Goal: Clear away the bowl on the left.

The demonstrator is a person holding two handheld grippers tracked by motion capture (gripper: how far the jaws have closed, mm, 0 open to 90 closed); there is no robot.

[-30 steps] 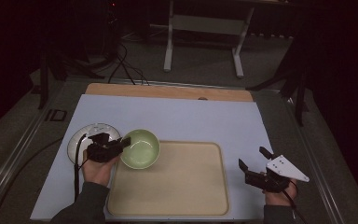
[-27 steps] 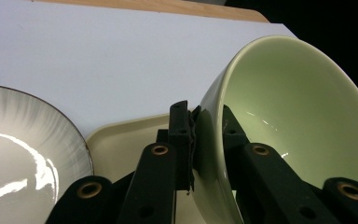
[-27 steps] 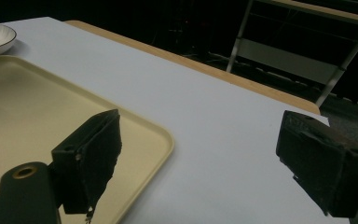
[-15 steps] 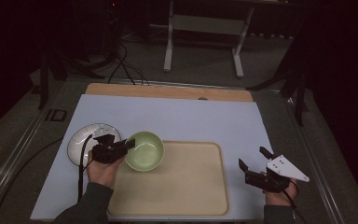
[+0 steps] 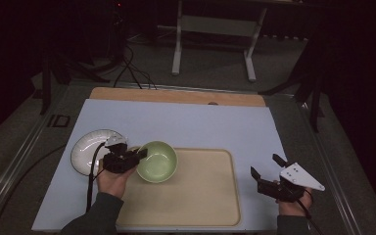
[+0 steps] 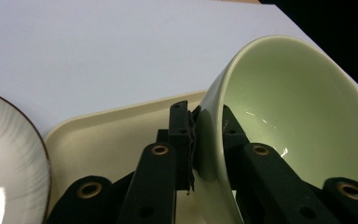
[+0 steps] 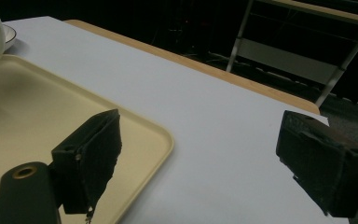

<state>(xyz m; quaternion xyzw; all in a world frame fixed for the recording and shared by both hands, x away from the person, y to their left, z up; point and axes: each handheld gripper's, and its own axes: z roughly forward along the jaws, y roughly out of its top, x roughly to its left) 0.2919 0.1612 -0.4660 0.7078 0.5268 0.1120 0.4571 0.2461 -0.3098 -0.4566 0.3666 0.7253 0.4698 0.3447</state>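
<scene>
1 green bowl [image 5: 157, 161], 1 white plate [image 5: 89, 149], 1 tray [image 5: 200, 196], 2 hand-held grippers.

Left gripper [image 5: 138, 155] clamped on a rim — right gripper [image 5: 267, 171] (held low) gapes wide.

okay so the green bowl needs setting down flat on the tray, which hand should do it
Left. The left gripper is already shut on the green bowl at its rim, over the tray. The right gripper is open beyond the tray's far edge.
</scene>
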